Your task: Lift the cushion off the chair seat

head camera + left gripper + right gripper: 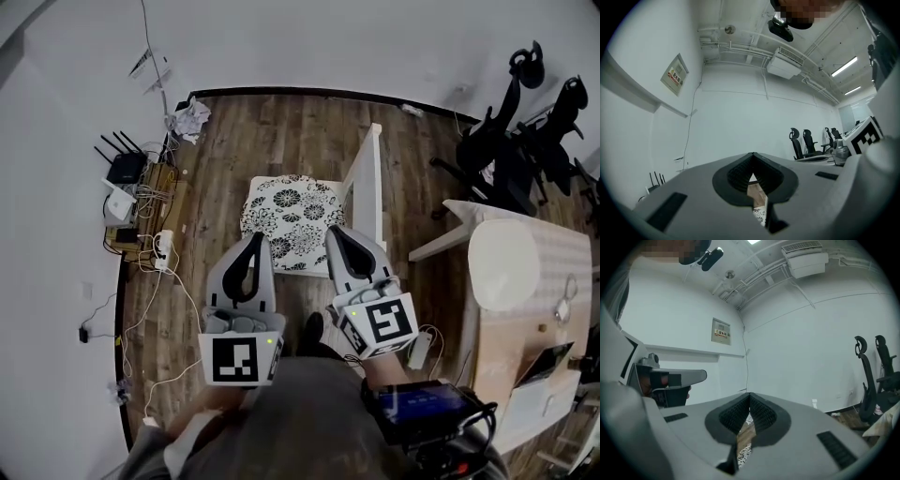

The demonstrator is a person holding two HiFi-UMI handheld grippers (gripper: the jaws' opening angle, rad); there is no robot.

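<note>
The floral cushion [291, 220] on the white chair [368, 173] looks soft, light and floppy, so it is best pinched at its near corners. The left gripper [255, 238] and right gripper [334, 232] are both closed and empty.

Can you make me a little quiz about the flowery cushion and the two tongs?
1. True or false: the flowery cushion lies on the seat of the white chair.
2. The left tongs and the right tongs are: A) both open, B) both shut, C) one open, one shut.
3. Fill in: in the head view, the black office chairs stand at the top ____.

Key: 1 true; 2 B; 3 right.
</note>
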